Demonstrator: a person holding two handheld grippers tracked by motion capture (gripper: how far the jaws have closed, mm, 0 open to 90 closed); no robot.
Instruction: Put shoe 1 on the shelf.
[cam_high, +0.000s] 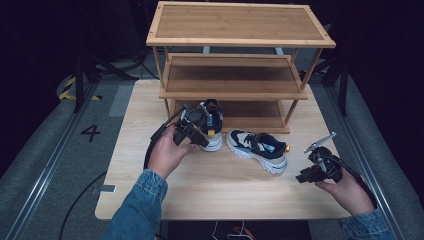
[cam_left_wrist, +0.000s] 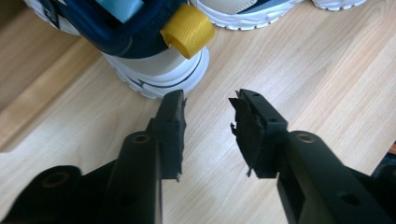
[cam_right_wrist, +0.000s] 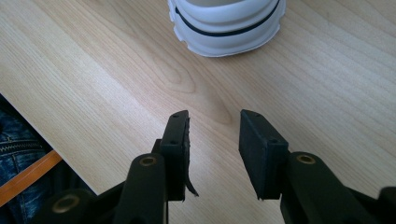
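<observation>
Two navy, beige and white sneakers are on the wooden table in front of a three-tier wooden rack. One sneaker points toward the rack's bottom tier; its heel with a yellow pull tab lies just ahead of my left gripper. That gripper is open with bare table between its jaws. The other sneaker lies sideways at mid-table. Its white heel sole is a short way ahead of my right gripper, which is open and holds nothing. The right gripper hovers near the table's right front.
The rack's top and middle shelves carry nothing. The table's near edge and a person's denim sleeve show at the lower left of the right gripper view. Grey floor with a painted number lies left of the table.
</observation>
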